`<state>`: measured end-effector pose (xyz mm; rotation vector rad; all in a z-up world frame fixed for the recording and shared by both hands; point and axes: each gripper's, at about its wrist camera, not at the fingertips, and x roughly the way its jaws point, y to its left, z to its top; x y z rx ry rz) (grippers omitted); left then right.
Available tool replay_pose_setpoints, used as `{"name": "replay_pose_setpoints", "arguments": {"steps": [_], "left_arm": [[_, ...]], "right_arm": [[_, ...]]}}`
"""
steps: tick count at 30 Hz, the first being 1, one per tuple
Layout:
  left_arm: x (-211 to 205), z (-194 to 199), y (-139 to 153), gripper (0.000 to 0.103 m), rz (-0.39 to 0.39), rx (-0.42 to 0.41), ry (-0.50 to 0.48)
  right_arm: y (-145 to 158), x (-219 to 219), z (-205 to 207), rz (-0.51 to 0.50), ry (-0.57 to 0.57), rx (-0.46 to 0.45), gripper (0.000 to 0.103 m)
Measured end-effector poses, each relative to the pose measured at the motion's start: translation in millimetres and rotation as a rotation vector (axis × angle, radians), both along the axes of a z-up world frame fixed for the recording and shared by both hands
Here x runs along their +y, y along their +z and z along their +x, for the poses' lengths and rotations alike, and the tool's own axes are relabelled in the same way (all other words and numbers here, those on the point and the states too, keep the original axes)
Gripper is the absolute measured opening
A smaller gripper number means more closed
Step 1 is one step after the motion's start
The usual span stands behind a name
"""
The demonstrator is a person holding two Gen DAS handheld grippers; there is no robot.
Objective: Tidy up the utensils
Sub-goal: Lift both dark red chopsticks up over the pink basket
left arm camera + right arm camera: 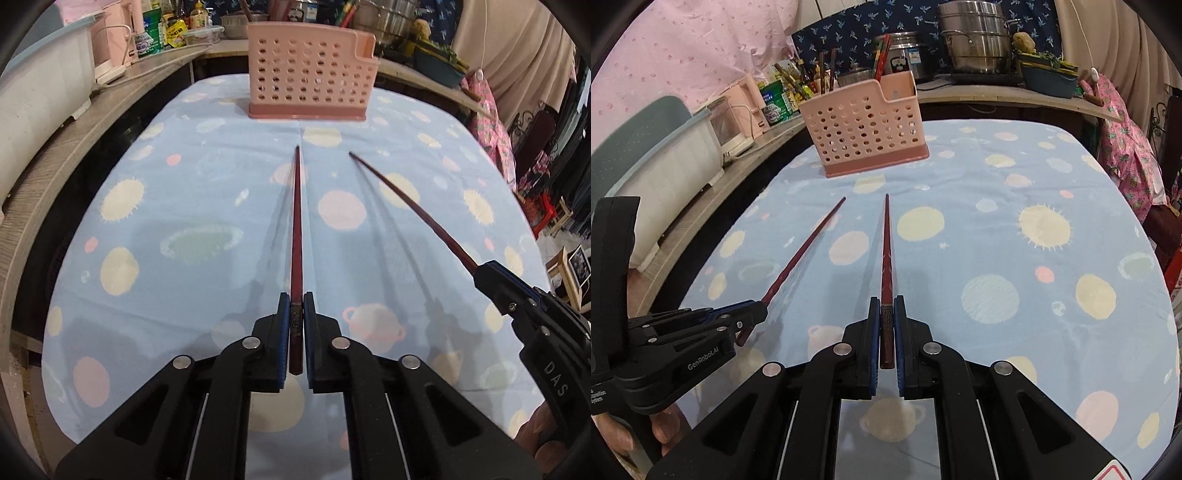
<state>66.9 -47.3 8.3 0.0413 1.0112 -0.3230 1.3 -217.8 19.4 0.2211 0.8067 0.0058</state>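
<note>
My left gripper (295, 306) is shut on a dark red chopstick (296, 221) that points forward above the table. My right gripper (886, 308) is shut on a second dark red chopstick (886, 251), also pointing forward. Each gripper shows in the other's view: the right gripper (484, 271) with its chopstick (410, 206), the left gripper (759, 308) with its chopstick (805, 247). A pink perforated utensil basket (312, 72) stands upright at the far end of the table; in the right wrist view the basket (866, 129) holds several chopsticks.
The table carries a blue cloth with planet prints (1015, 240). A wooden counter (66, 147) curves along the left and back with a white tub (40, 85), bottles and steel pots (975, 40). Pink patterned fabric (1126, 147) hangs at the right.
</note>
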Motion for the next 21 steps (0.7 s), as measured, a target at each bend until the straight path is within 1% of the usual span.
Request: {"name": "replay_pose_setpoints", "arguments": {"steps": [5, 8, 16, 21], "left_arm": [[6, 17, 38, 0.007, -0.046, -0.047, 0.020], [7, 33, 65, 0.007, -0.065, -0.097, 0.027], [4, 96, 141, 0.007, -0.107, -0.235, 0.046], [1, 135, 194, 0.007, -0.161, -0.316, 0.063]], "right_arm": [[40, -16, 18, 0.025, -0.017, -0.081, 0.007], [67, -27, 35, 0.034, -0.027, -0.138, 0.007], [128, -45, 94, 0.059, -0.025, -0.257, 0.007], [164, -53, 134, 0.087, -0.020, -0.322, 0.007]]}}
